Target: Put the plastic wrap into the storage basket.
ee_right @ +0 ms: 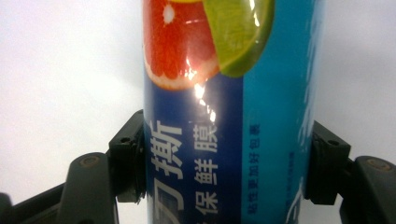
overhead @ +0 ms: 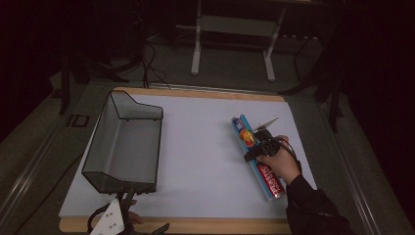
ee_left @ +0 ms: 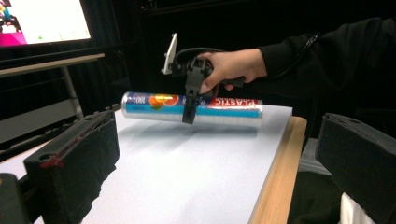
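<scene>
Plastic-wrap roll (overhead: 258,156) sits at the right side of the white sheet (overhead: 205,147), clamped across its blue middle by the right gripper (overhead: 255,142), jaws pressed to both sides. Left gripper (overhead: 128,204) waits at the table's near edge, jaws spread wide, just behind the mesh basket (overhead: 125,147).

Right hand (overhead: 280,161) reaches in from the lower right, sleeve dark | my right gripper (overhead: 258,143) has both fingers (ee_right: 130,158) pressed on the roll's (overhead: 257,156) sides | left gripper (overhead: 122,213) low at the near table (overhead: 205,147) edge, fingers (ee_left: 70,163) spread wide, holding nothing
</scene>
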Tool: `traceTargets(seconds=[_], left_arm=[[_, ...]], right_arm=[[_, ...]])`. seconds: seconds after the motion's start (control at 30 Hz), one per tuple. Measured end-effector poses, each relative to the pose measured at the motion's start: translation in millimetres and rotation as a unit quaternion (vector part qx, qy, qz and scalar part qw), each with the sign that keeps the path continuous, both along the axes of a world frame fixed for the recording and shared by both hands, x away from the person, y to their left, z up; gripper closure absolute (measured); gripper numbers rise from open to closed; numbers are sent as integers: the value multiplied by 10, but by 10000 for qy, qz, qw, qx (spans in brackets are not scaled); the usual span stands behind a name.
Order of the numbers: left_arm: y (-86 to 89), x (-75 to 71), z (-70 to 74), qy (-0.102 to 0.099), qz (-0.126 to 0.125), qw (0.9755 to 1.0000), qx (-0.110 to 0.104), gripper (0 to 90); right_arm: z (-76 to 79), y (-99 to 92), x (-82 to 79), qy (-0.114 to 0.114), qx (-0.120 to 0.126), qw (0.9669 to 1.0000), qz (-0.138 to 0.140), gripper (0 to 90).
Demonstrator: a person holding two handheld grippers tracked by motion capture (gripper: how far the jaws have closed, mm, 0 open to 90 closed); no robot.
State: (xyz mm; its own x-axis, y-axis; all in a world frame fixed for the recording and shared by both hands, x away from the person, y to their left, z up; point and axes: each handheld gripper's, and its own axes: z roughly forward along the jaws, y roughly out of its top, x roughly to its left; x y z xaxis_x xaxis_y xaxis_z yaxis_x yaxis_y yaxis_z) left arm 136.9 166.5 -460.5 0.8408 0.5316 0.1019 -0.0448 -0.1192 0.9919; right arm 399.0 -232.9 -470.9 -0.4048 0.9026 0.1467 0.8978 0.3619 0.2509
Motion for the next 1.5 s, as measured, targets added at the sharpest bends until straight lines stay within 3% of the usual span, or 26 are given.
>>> traceTargets(seconds=[0.1,0.17,0.23,0.43,0.67,1.03,1.13,1.17,1.27,1.33,1.4,1.5], left_arm=[[0,2,0,-3,3,10000,-5,5],[-2,2,-1,-1,7,10000,3,5],[-3,0,-1,-9,6,10000,17,6],[0,0,-1,-12,24,10000,19,6],[-2,3,-4,-36,61,9999,77,6],[-6,4,-13,-65,140,9998,130,6],[-3,6,-13,-59,153,9998,125,6],[-2,6,-13,-51,159,9998,123,6],[-2,5,-13,-53,157,9998,124,6],[-2,5,-13,-55,157,9998,129,6],[-2,3,-13,-62,161,9998,132,6],[1,1,-13,-60,165,9998,127,6]], right_arm=[[95,23,4,-199,179,9996,-39,316],[124,39,12,-201,198,9996,-27,316],[226,112,12,-488,289,9984,-14,316],[399,259,23,-744,578,9956,-2,316],[628,481,25,-1017,750,9919,132,316],[896,864,43,-1393,1091,9837,317,316],[933,928,47,-1434,1288,9807,321,316],[981,1017,40,-1511,1414,9777,351,316],[1028,1133,38,-1587,1546,9743,414,316],[1046,1182,38,-1575,1551,9742,449,316],[1086,1317,33,-1598,1694,9711,526,316],[1118,1417,23,-1636,1748,9693,557,316]])
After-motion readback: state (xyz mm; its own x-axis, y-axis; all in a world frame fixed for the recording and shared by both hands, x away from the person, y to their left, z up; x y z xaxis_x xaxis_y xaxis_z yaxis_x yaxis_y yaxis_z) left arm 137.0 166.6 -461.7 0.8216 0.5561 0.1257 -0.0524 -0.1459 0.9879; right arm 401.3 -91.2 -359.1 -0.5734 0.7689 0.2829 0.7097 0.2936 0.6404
